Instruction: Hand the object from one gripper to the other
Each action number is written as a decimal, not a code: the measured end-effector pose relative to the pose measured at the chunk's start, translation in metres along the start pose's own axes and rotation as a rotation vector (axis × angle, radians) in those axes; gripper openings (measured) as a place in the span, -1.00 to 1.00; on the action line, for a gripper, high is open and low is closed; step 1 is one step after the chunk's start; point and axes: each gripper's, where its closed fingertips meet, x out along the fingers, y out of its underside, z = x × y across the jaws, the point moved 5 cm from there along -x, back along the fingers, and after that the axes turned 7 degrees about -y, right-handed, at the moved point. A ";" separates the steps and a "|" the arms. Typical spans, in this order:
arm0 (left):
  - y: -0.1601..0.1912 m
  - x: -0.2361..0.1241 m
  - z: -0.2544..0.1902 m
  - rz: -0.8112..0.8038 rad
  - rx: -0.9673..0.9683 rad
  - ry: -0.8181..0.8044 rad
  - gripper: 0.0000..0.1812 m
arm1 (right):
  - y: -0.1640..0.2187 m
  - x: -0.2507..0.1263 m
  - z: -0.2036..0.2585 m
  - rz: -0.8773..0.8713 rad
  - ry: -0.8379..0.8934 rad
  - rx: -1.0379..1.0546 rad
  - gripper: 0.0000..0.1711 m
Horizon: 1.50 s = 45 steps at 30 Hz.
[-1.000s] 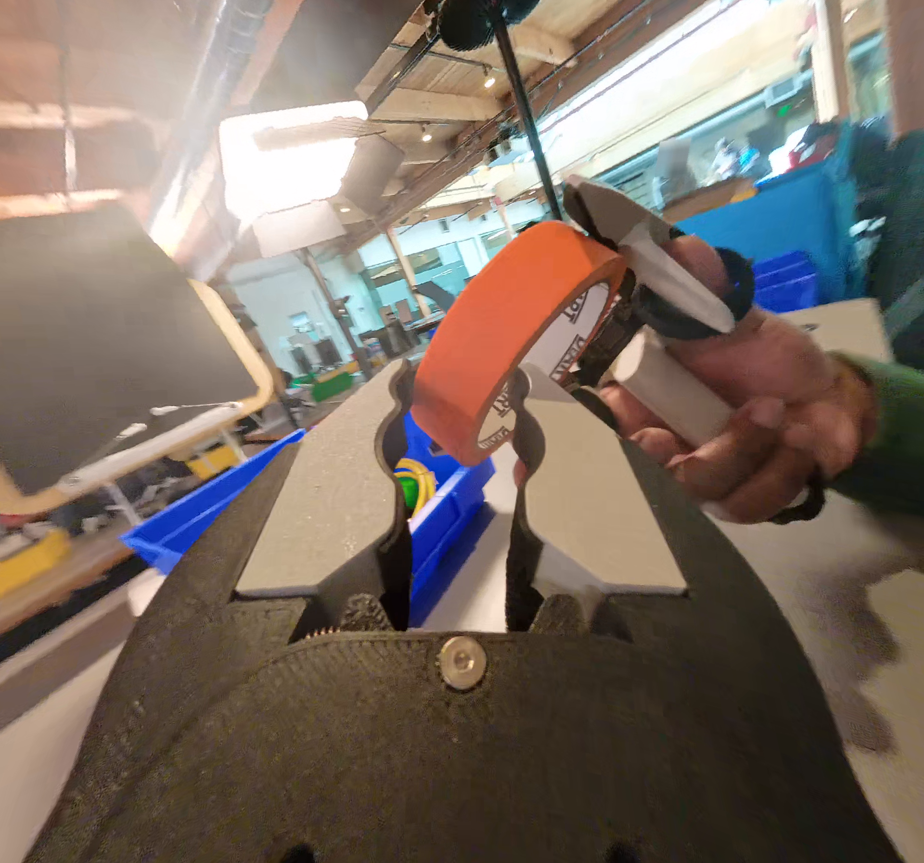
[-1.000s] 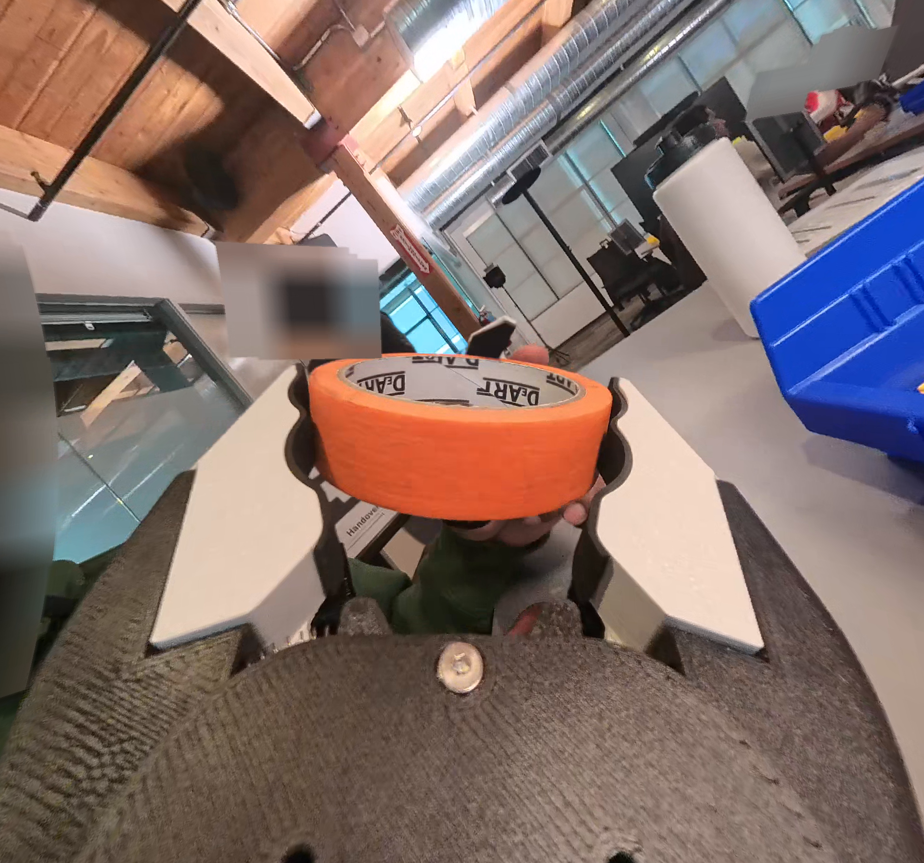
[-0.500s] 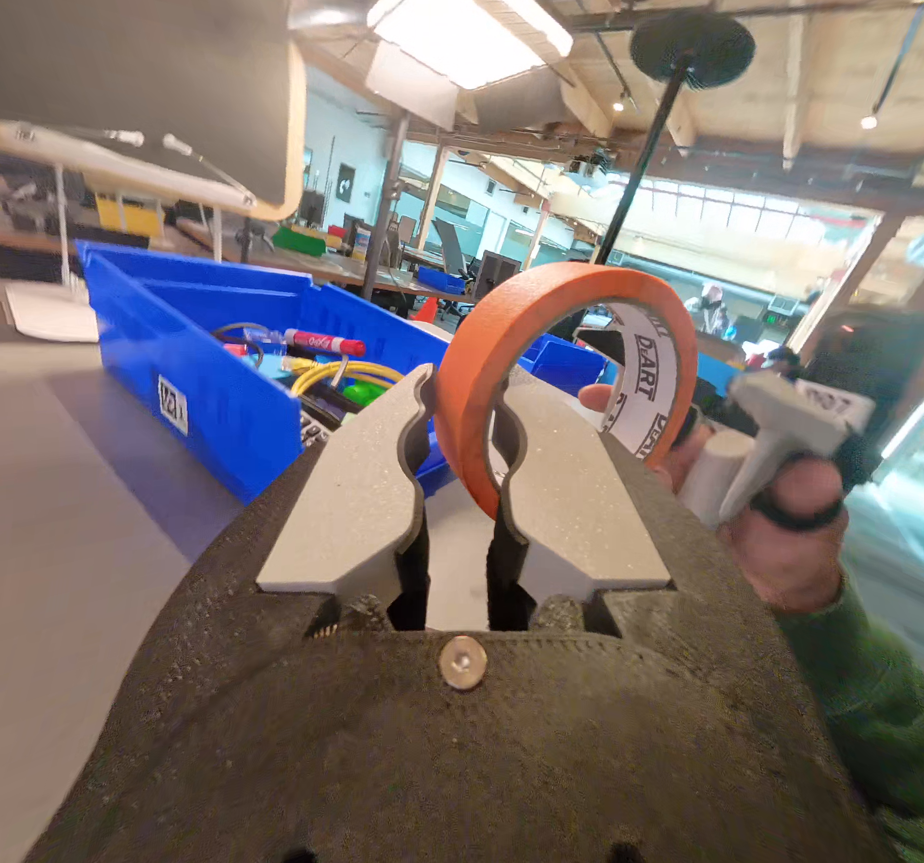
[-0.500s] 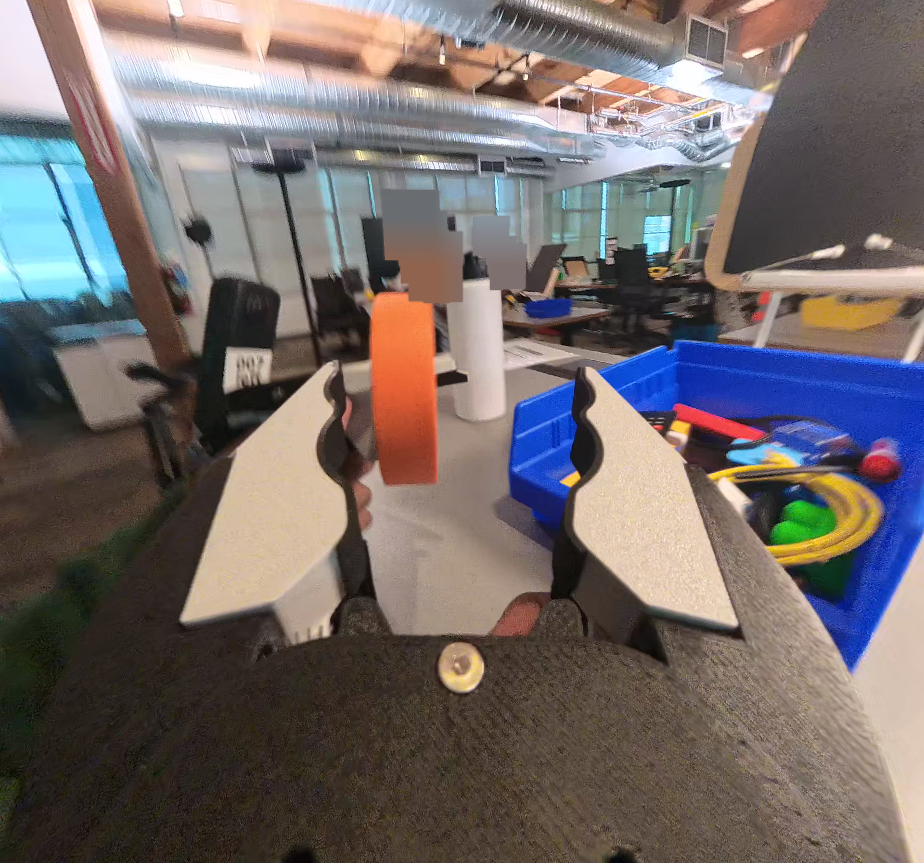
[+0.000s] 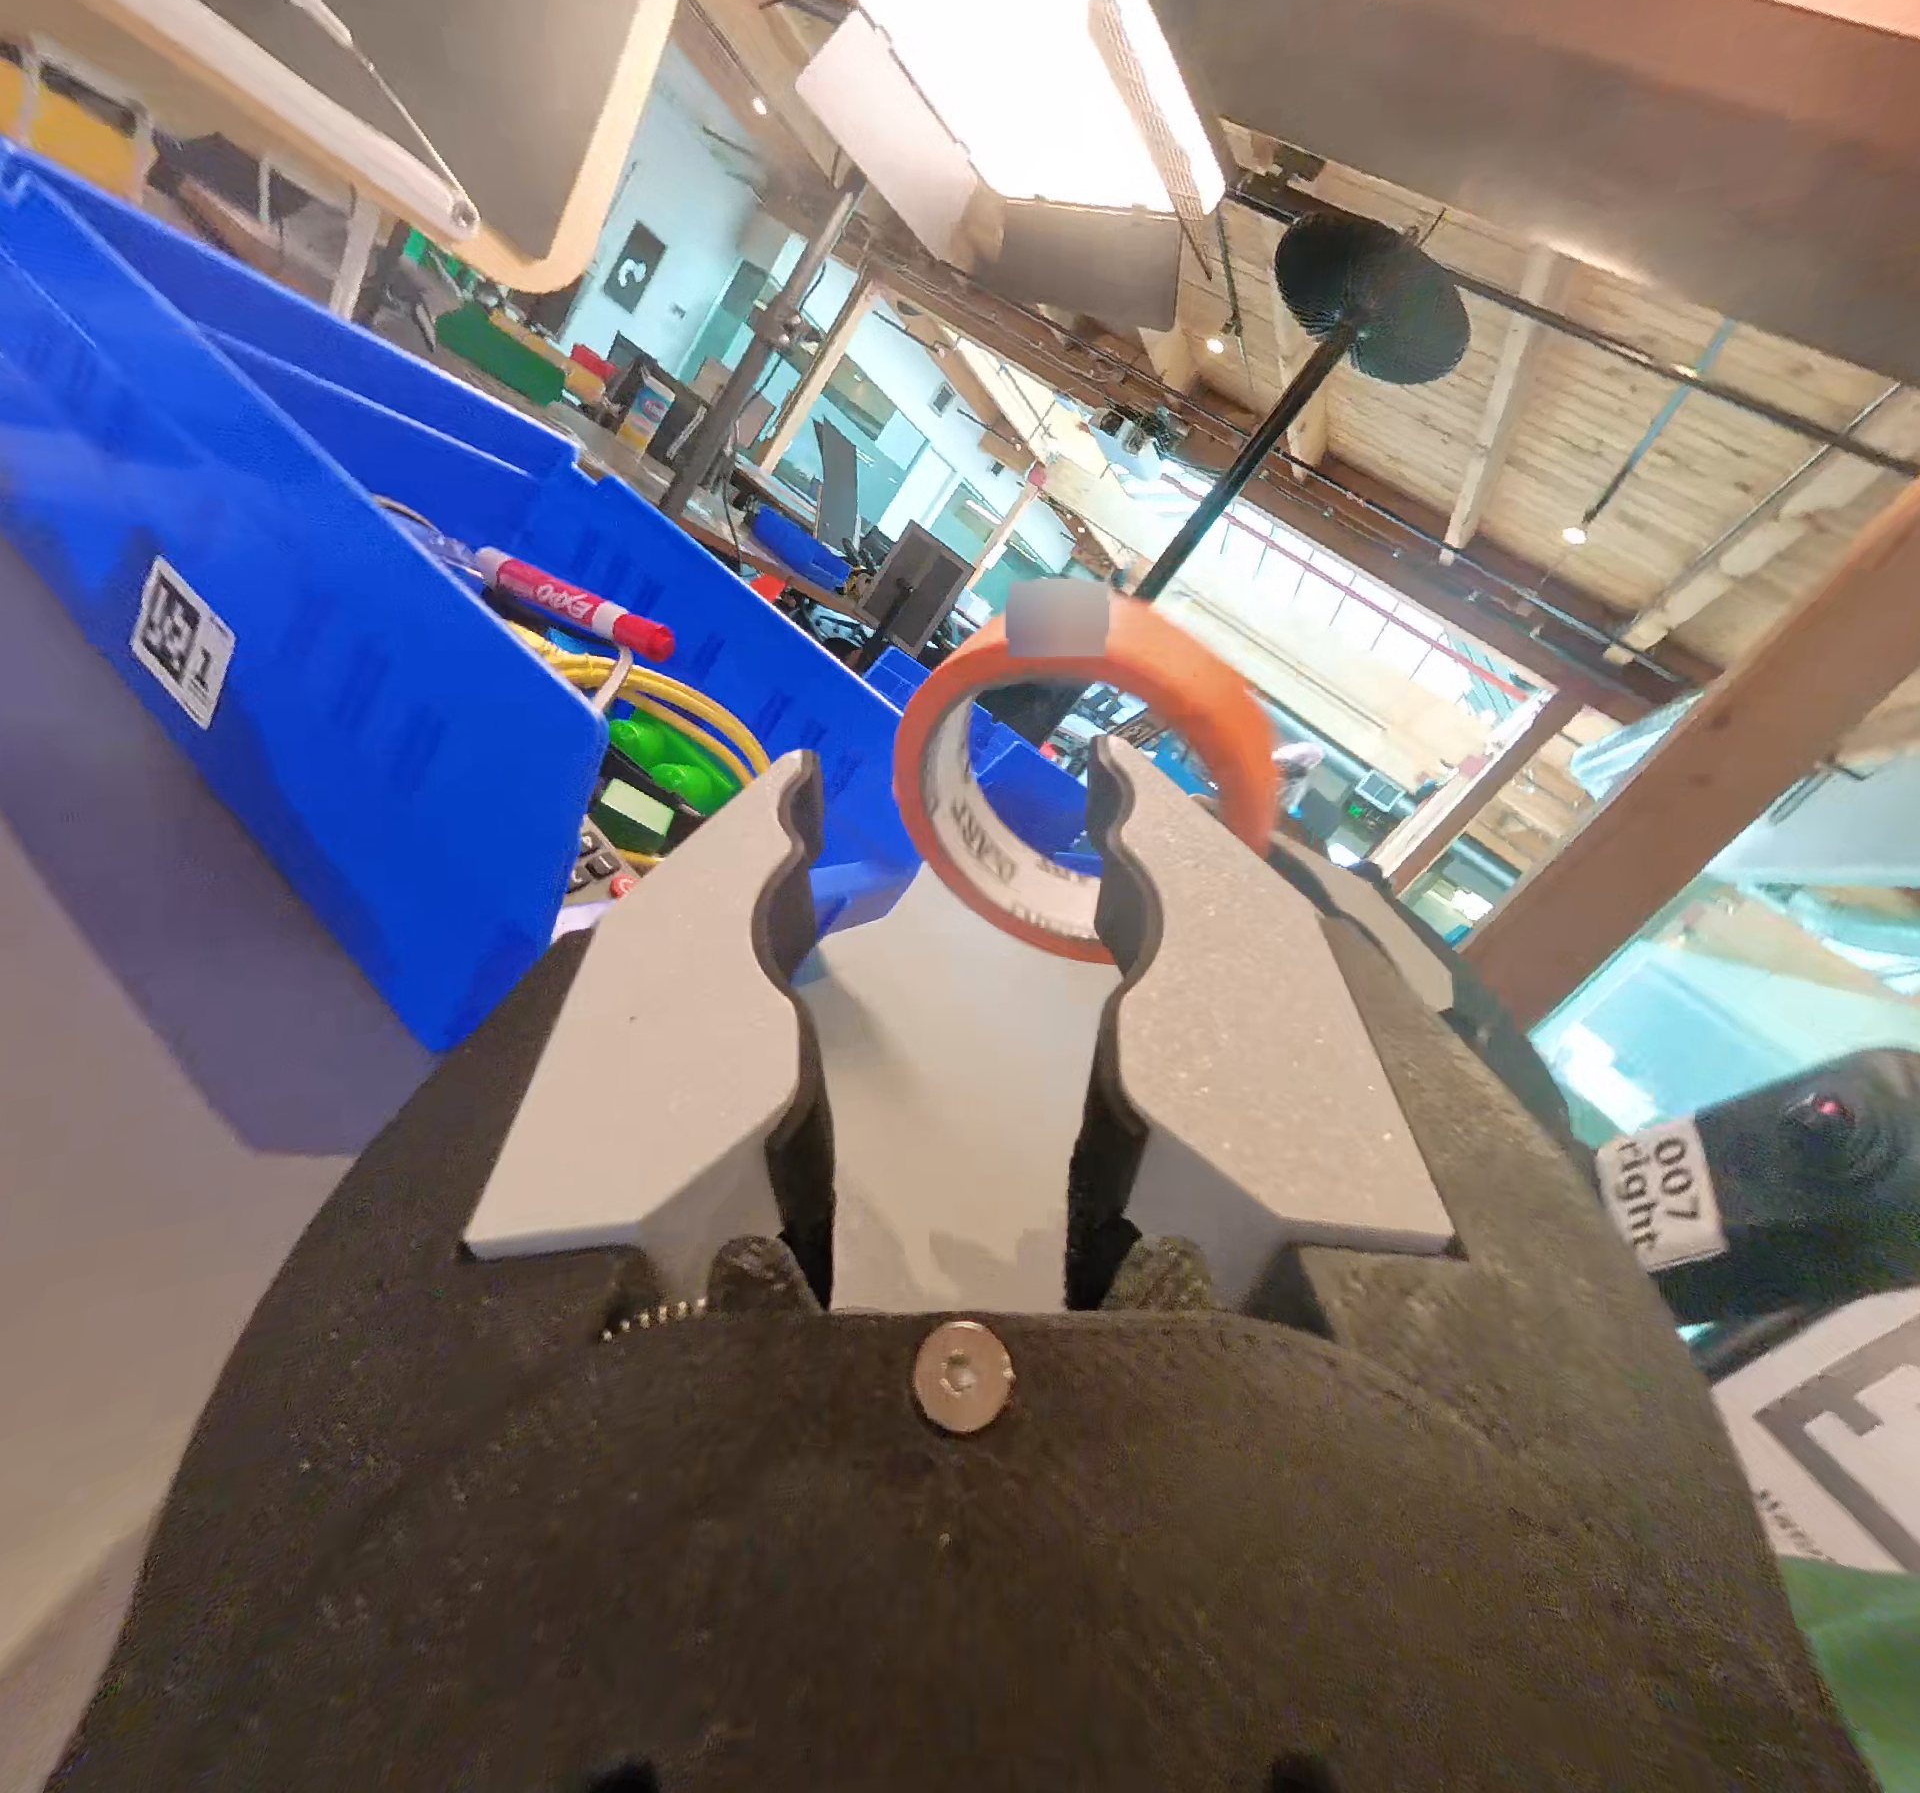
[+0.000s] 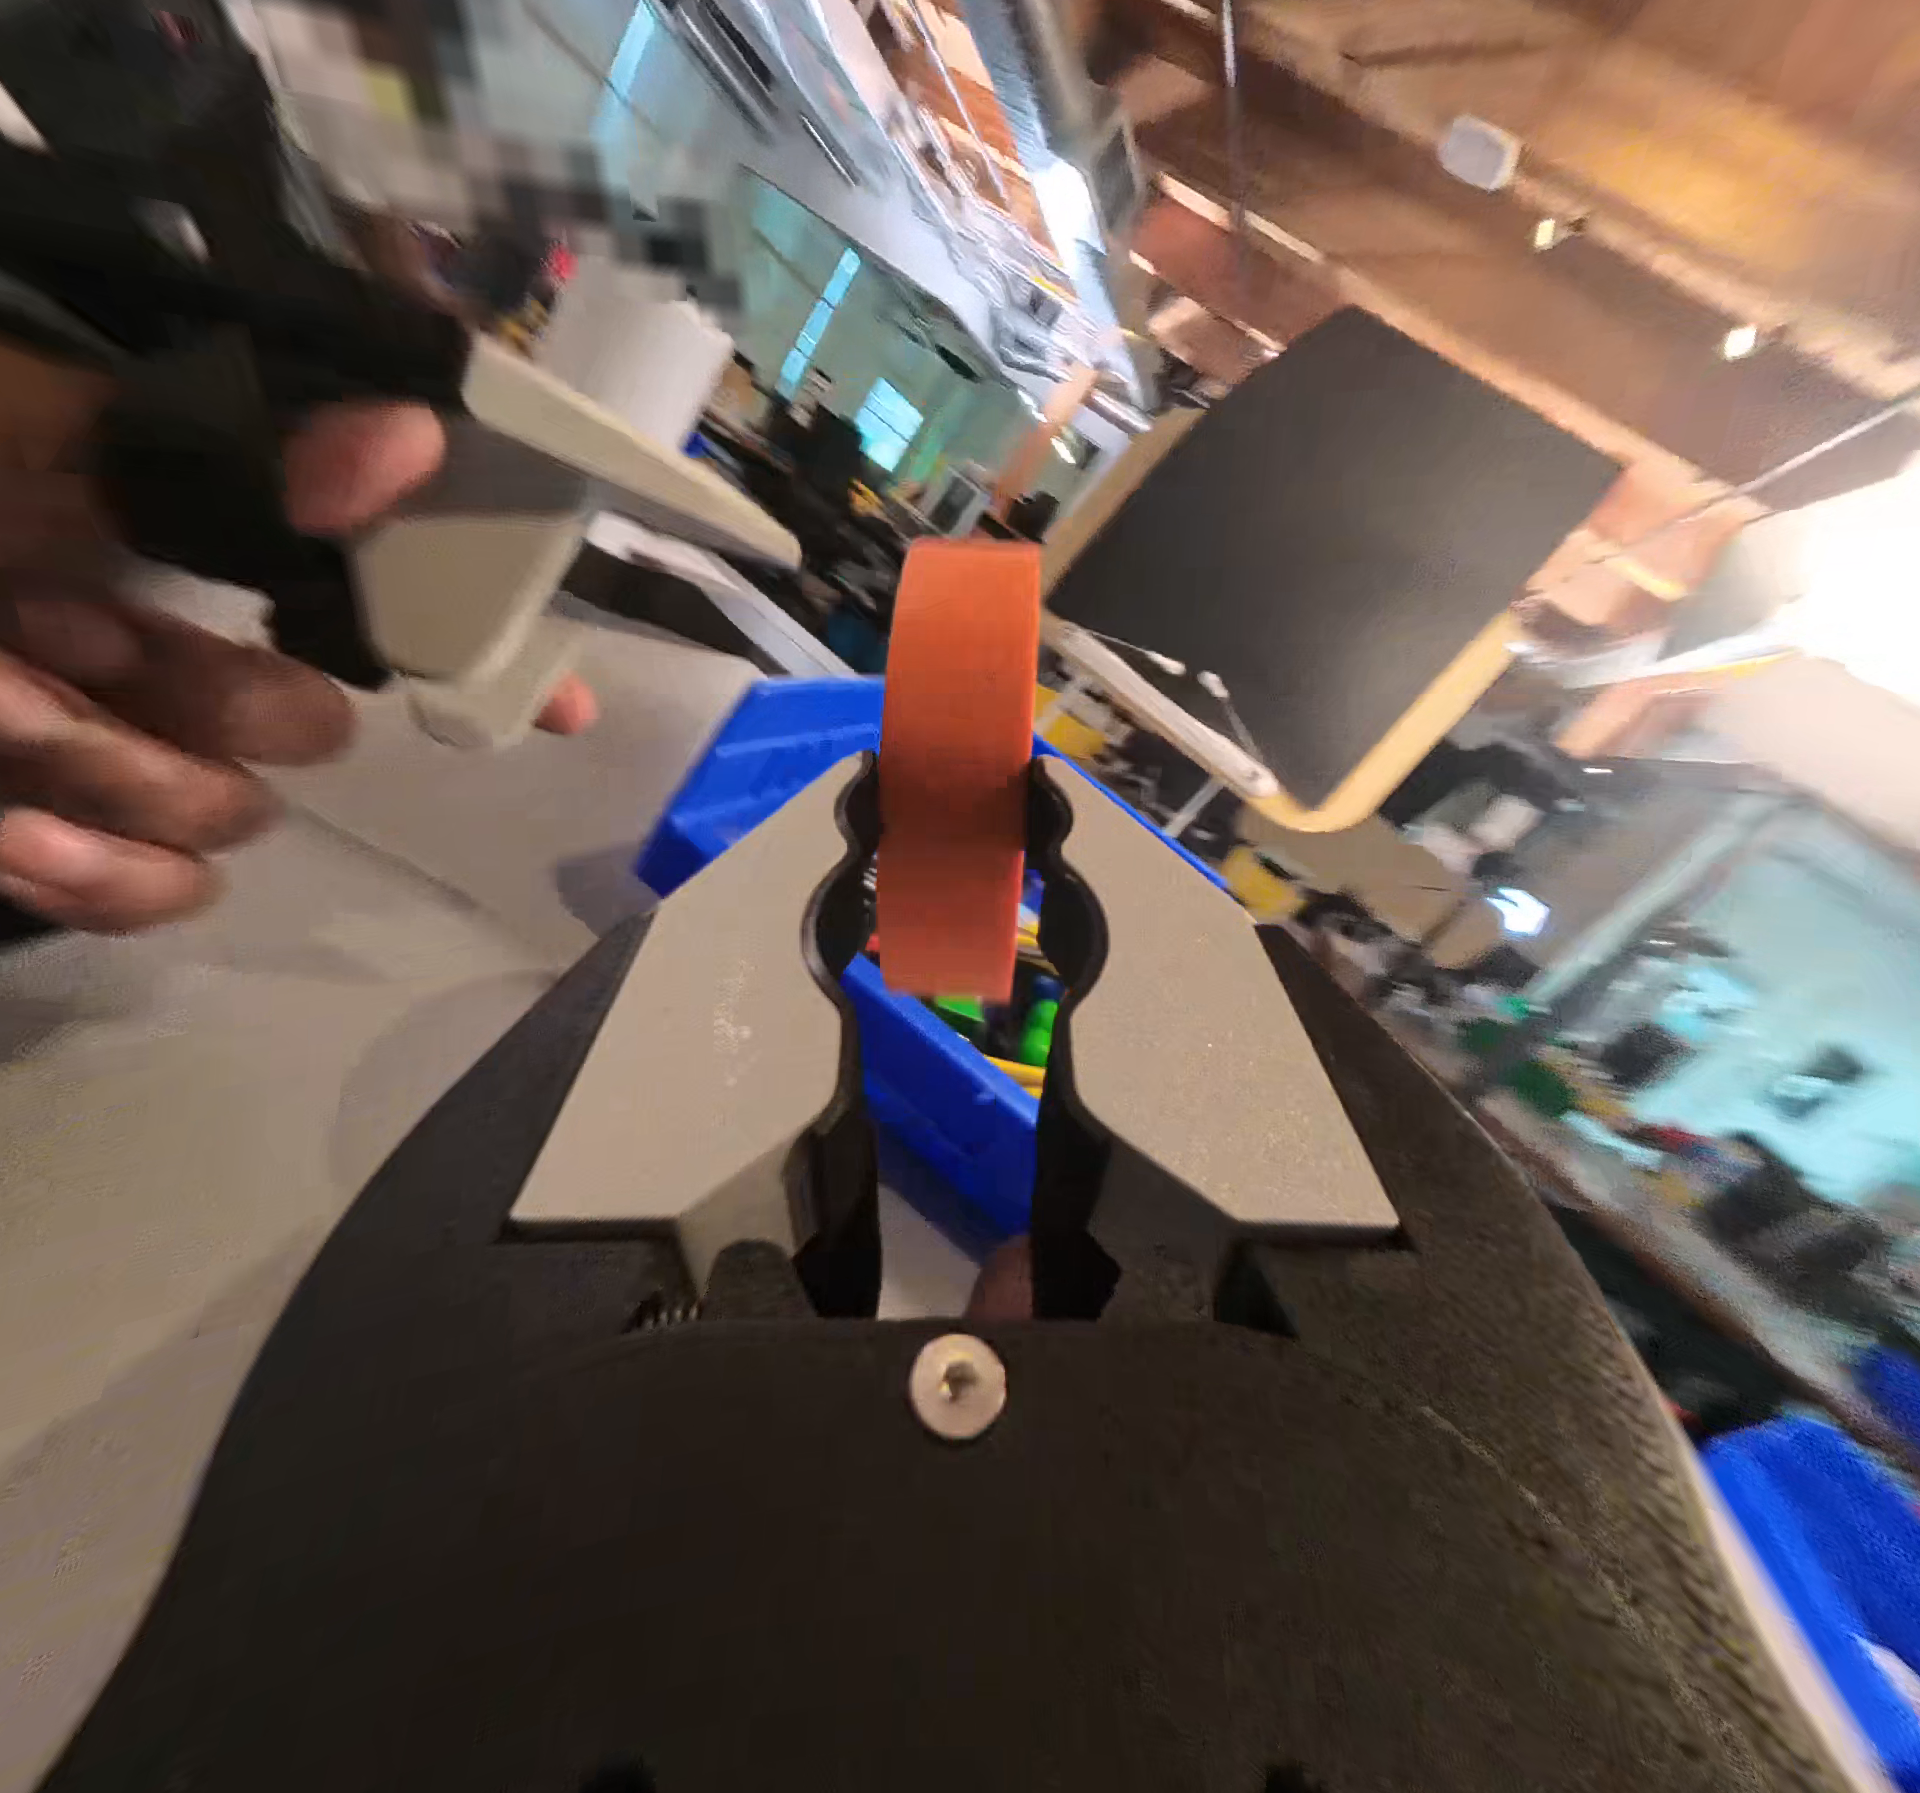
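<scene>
The orange tape roll (image 6: 956,756) stands edge-on between my right gripper's (image 6: 956,808) fingertips, which are shut on its two flat sides. My left gripper (image 5: 951,808) is open and empty. In the left wrist view the tape roll (image 5: 1216,715) hangs just beyond my fingertips, partly hidden behind my right-hand finger (image 5: 1226,1016). It touches neither finger. In the right wrist view the left gripper (image 6: 644,600) shows blurred at the upper left, held by a hand (image 6: 156,683), apart from the tape.
A blue bin (image 5: 312,704) with a red marker (image 5: 571,600), yellow cable and green items stands on the grey table (image 5: 935,1068) to the left. It also shows in the right wrist view (image 6: 769,756), behind the tape. A black panel (image 6: 1330,548) hangs overhead.
Half a second ago my left gripper was shut on the tape's wall and the right was open. Now the right is shut on the tape; the left has opened and drawn back.
</scene>
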 end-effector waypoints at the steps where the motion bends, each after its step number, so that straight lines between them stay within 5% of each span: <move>1: 0.001 0.000 -0.001 0.007 -0.024 0.018 -0.43 | 0.003 0.002 0.003 0.038 0.012 -0.043 -0.68; 12: 0.029 0.011 -0.013 0.218 -0.032 0.104 -0.41 | 0.007 0.009 0.019 0.108 0.001 -0.192 -0.67; 21: 0.027 0.010 -0.017 0.181 0.014 0.113 -0.41 | 0.002 0.008 0.016 0.058 -0.018 -0.125 -0.67; 30: 0.001 -0.006 -0.030 -0.103 0.302 0.065 -0.28 | -0.022 -0.010 -0.017 -0.248 -0.170 0.463 -0.68; 39: 0.010 -0.014 -0.040 -0.037 0.100 0.278 -0.21 | -0.035 -0.017 -0.027 -0.517 -0.559 1.038 -0.68; 42: 0.022 -0.017 -0.048 0.052 0.039 0.388 -0.41 | -0.035 -0.014 -0.022 -0.510 -0.647 1.137 -0.68; 43: 0.023 -0.019 -0.051 0.059 0.032 0.431 -0.66 | -0.033 -0.012 -0.021 -0.489 -0.639 1.139 -0.68; 45: 0.023 -0.020 -0.048 0.061 0.053 0.408 -0.68 | -0.030 -0.009 -0.020 -0.454 -0.620 1.133 -0.67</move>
